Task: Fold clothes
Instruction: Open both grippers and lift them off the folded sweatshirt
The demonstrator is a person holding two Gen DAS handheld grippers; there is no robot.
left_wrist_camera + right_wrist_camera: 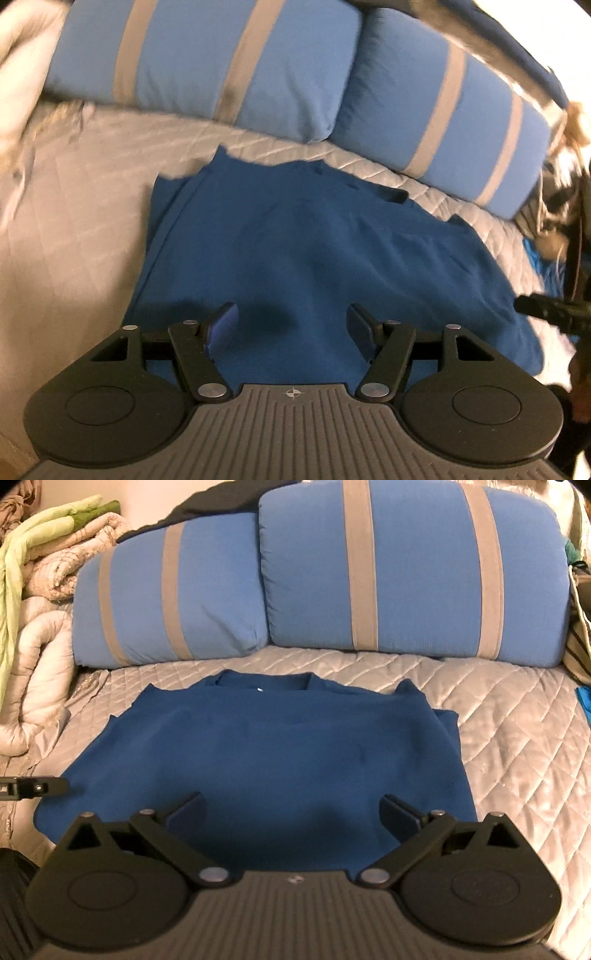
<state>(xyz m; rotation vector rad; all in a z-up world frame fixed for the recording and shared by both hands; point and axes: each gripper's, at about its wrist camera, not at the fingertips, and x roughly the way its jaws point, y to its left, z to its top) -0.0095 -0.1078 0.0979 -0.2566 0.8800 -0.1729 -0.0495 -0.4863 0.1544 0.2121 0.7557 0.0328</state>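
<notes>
A dark blue shirt (266,753) lies spread flat on a pale quilted bedspread (509,738), its collar at the far end toward the pillows. A tiny white spot shows inside the neckline, too small to read as a label; no writing or brand can be made out anywhere.

The left gripper (291,325) hangs over the near part of the cloth with its jaws spread wide and nothing between them. The right gripper (291,812) is likewise released, its fingers apart above the near hem.

At the far side, two light blue pillows with grey stripes (406,572) lean side by side. A bundled pale comforter (40,635) with a green cloth (33,535) draped on it sits at far left.
</notes>
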